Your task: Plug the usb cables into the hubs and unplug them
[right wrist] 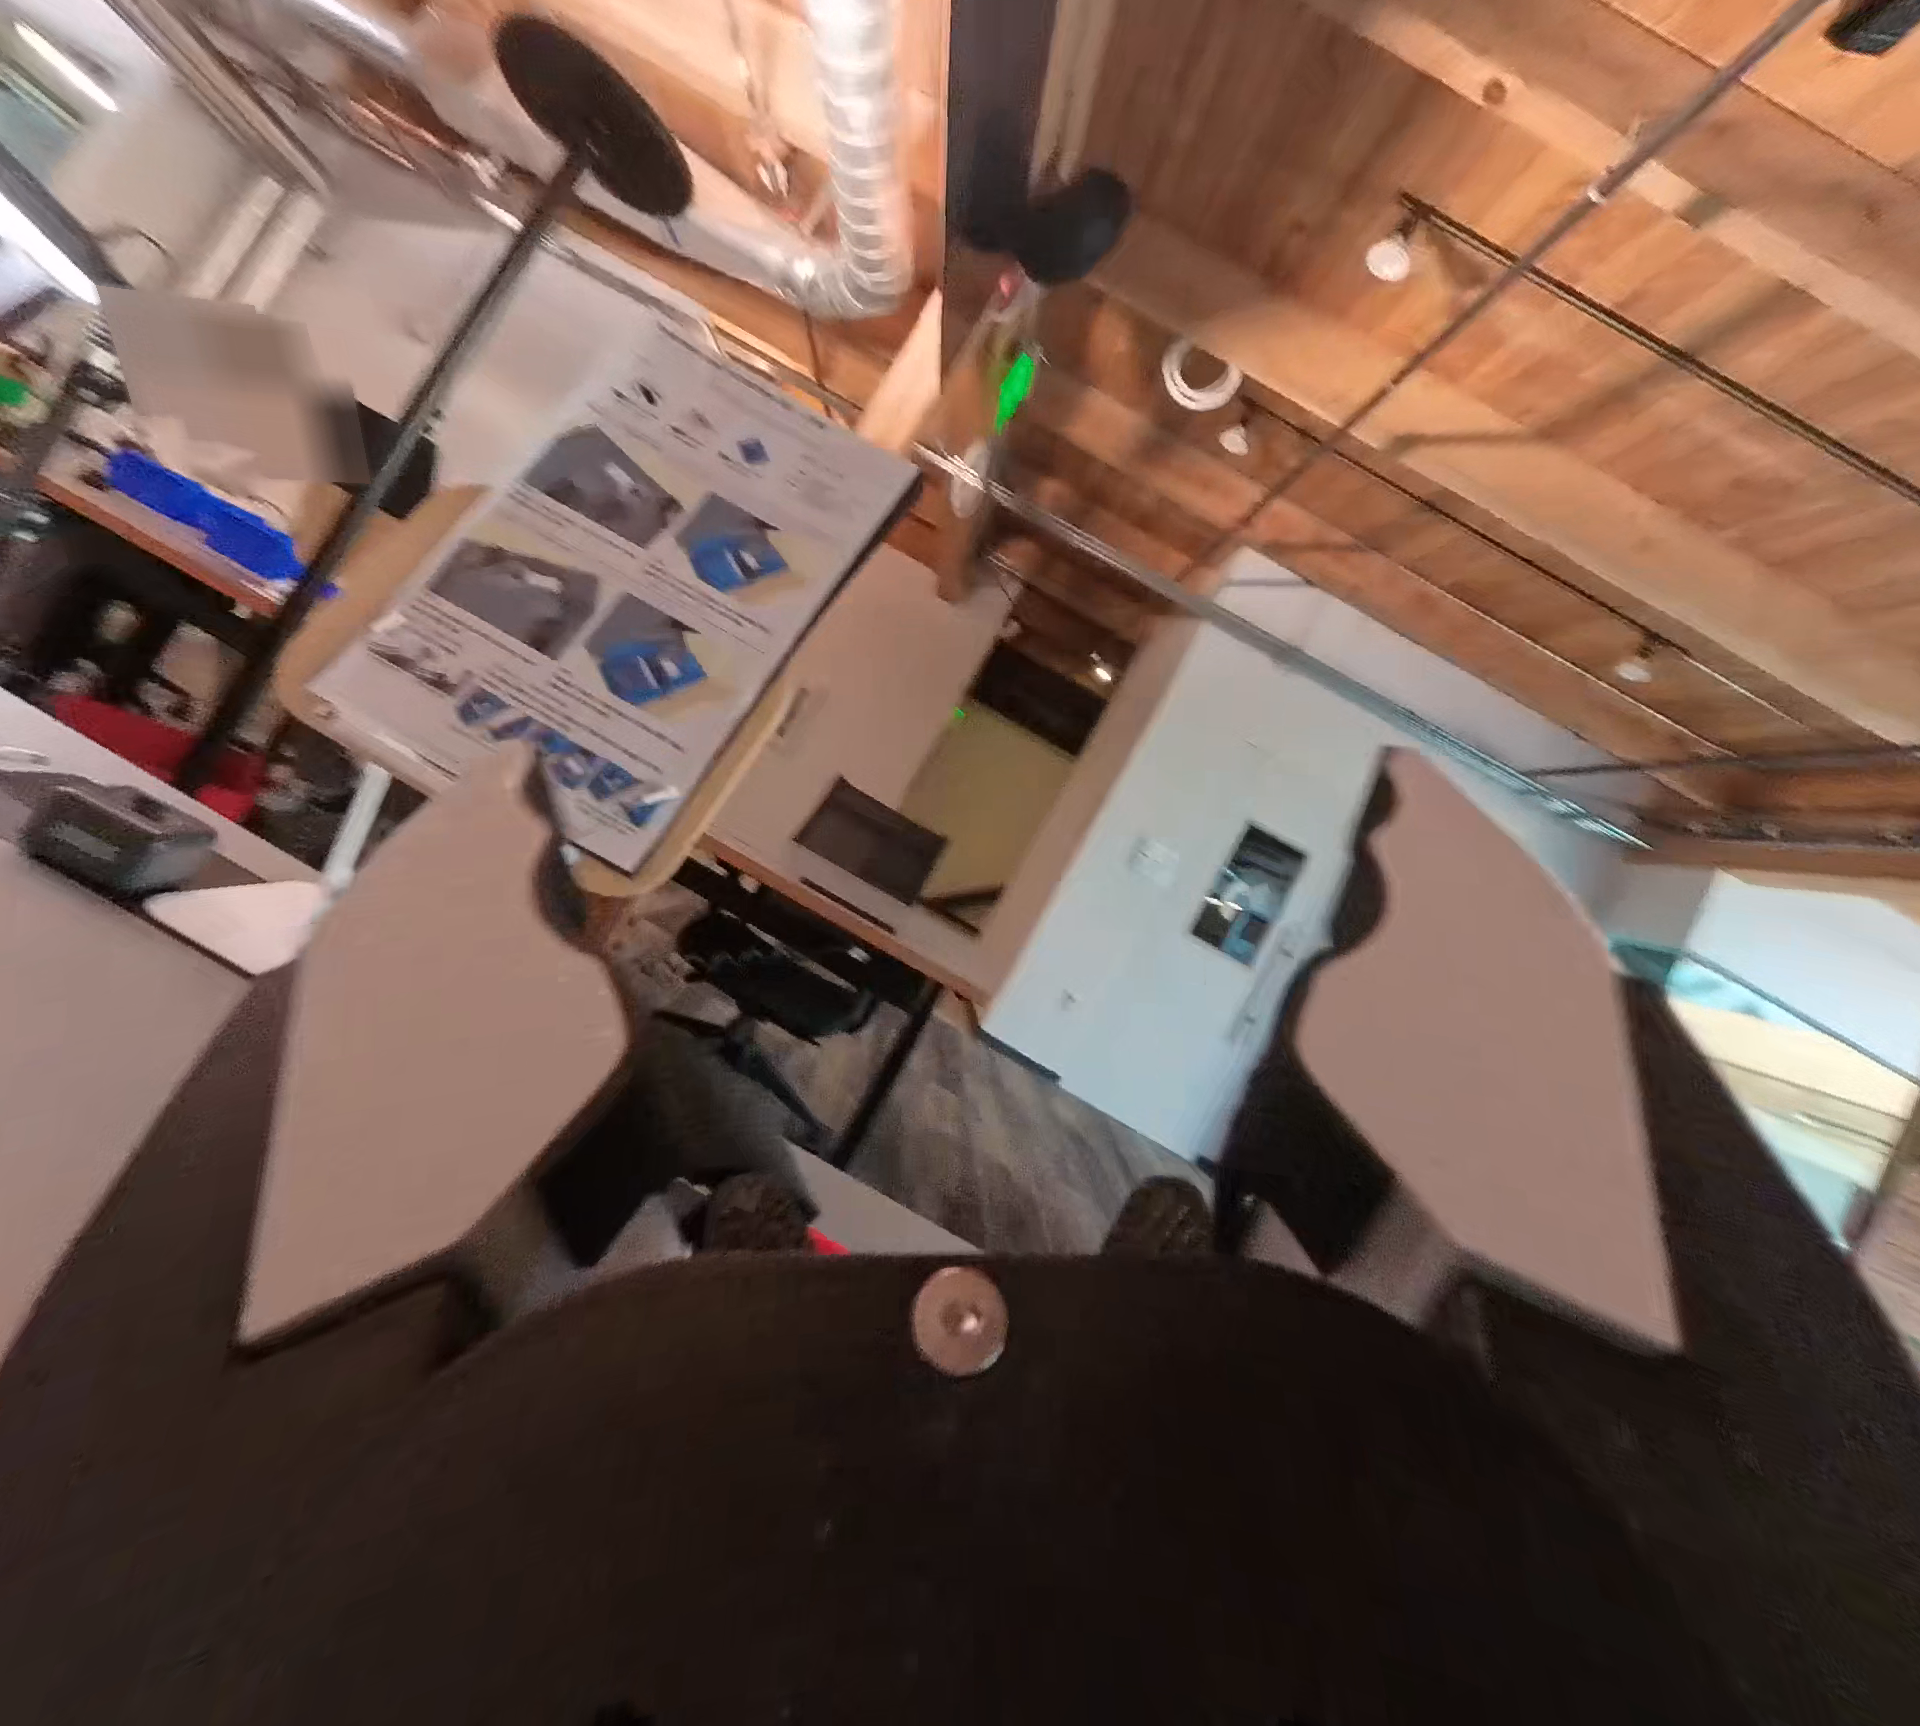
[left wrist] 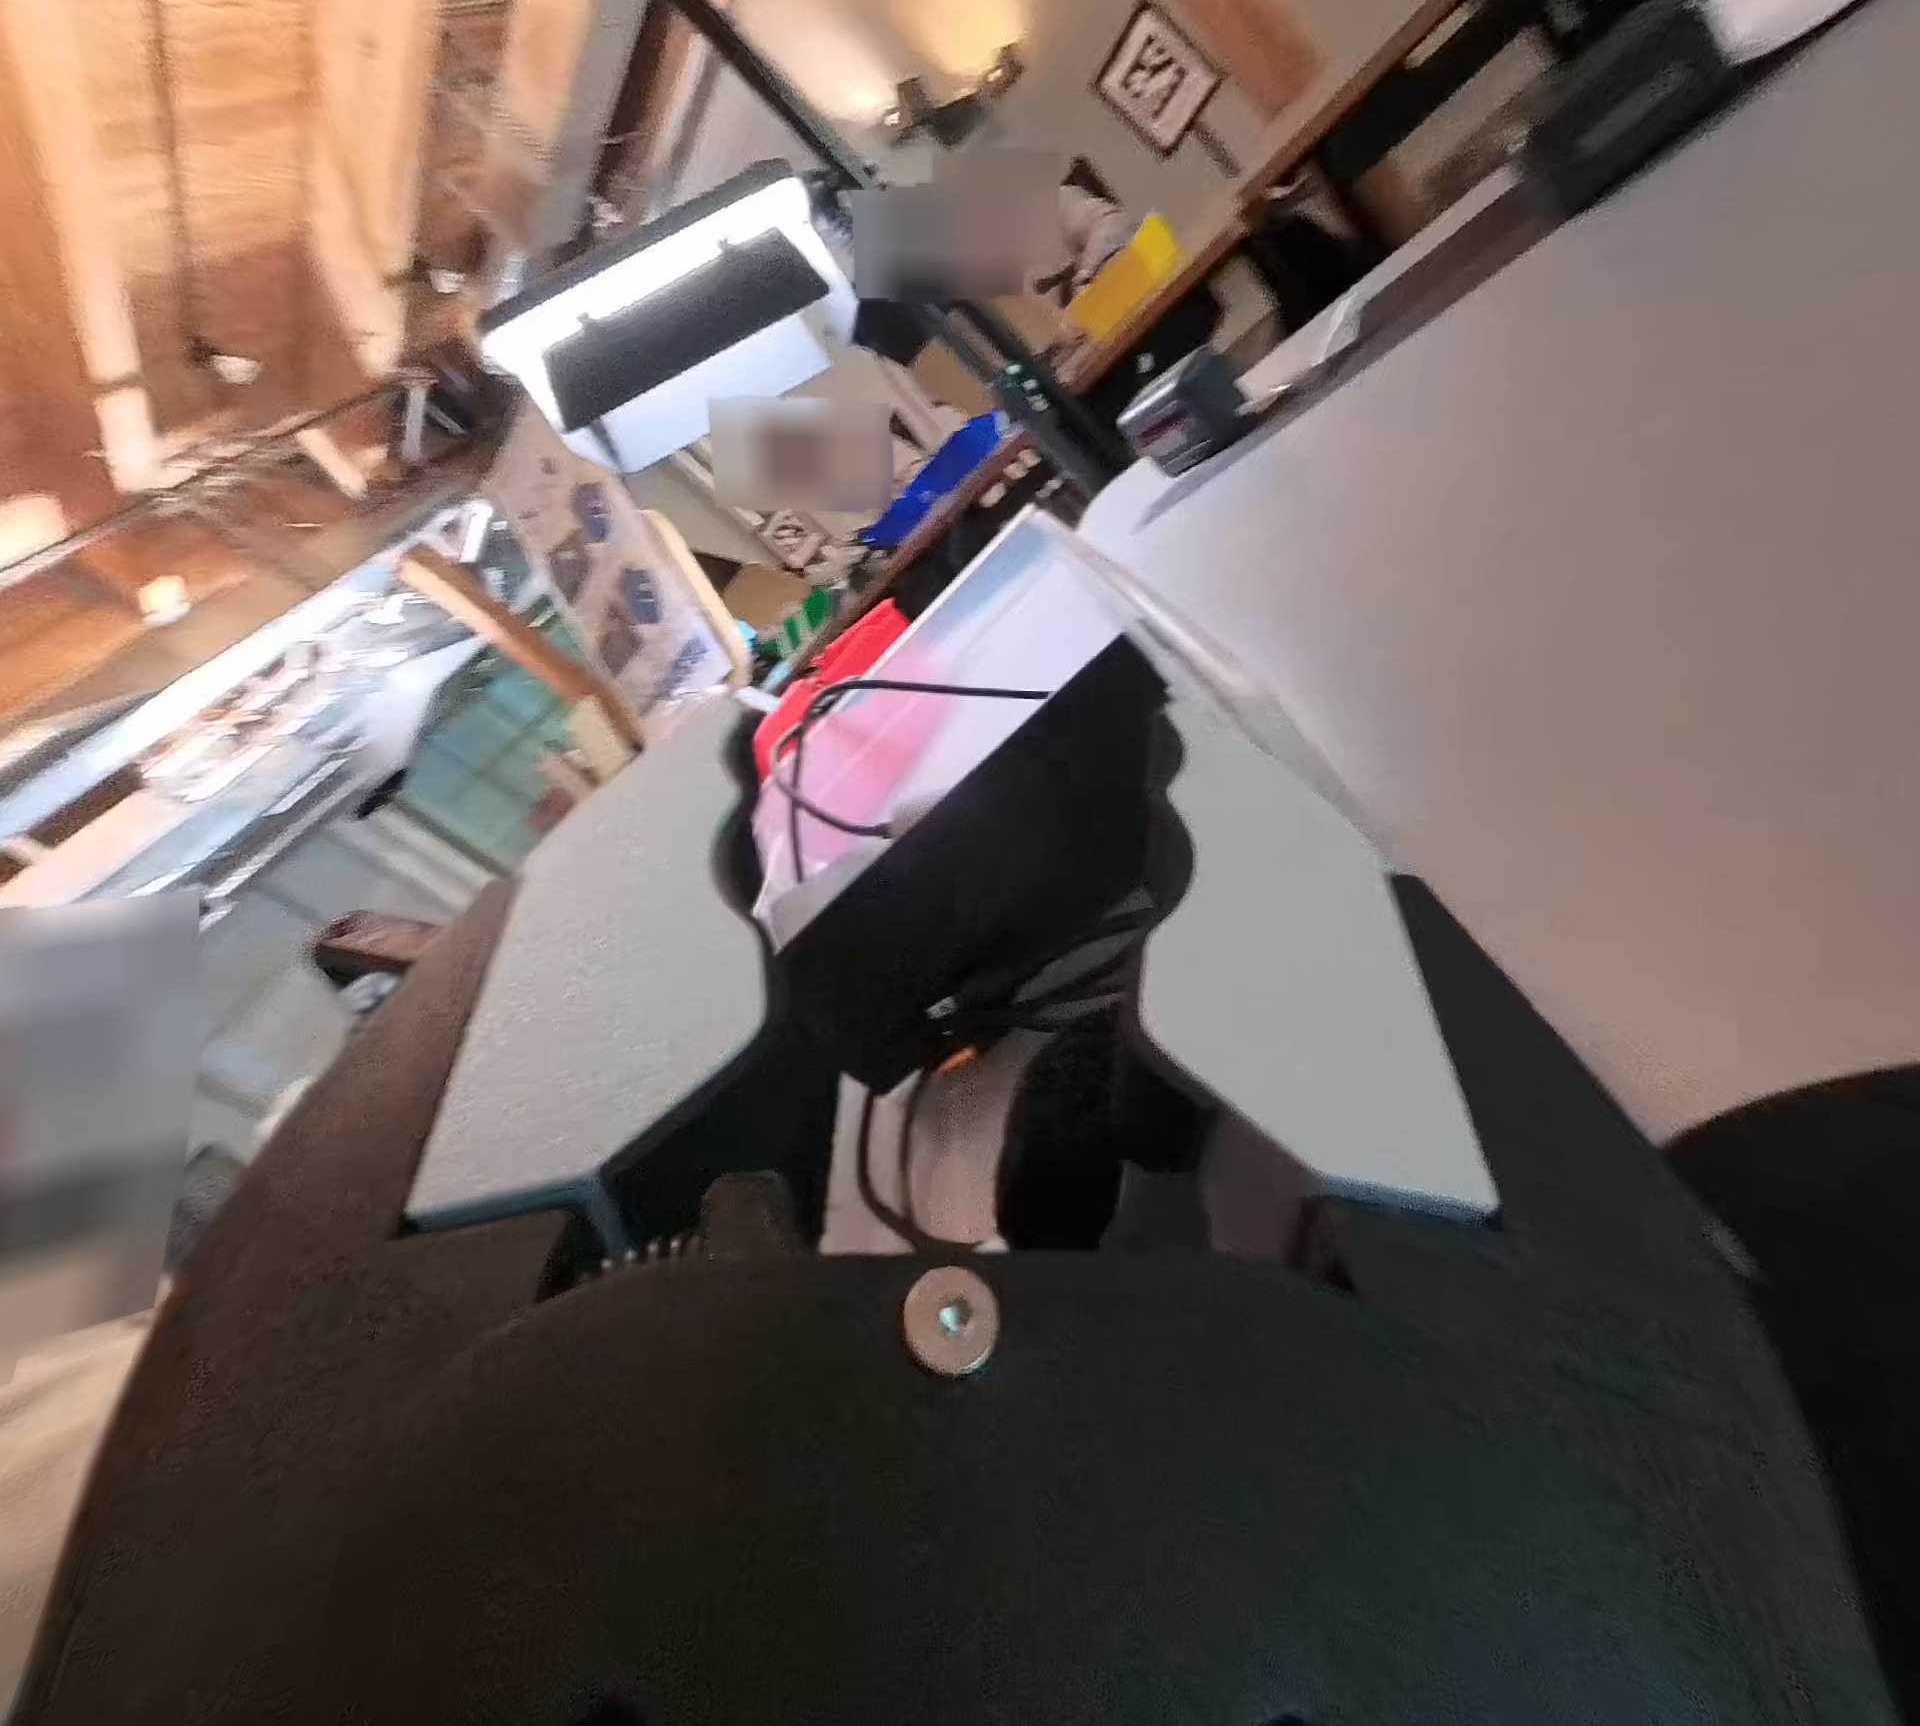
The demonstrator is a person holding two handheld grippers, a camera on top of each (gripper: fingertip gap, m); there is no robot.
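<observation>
The left gripper [left wrist: 961,855] has its fingers [left wrist: 623,980] closed on a black box-shaped body with a silver face, probably the hub [left wrist: 966,855], though blur prevents certainty. It is held tilted, clear of the white table [left wrist: 1610,585]. A thin black cable [left wrist: 831,741] loops across the silver face; its plug is not discernible. The right gripper [right wrist: 961,980] has its fingers [right wrist: 436,1032] spread wide and empty — aimed past the far table edge toward a poster [right wrist: 613,627] and the ceiling. To perform the step well: level the hub, steady it near the table edge, then bring the right gripper down and align the plug squarely with a port before pressing.
</observation>
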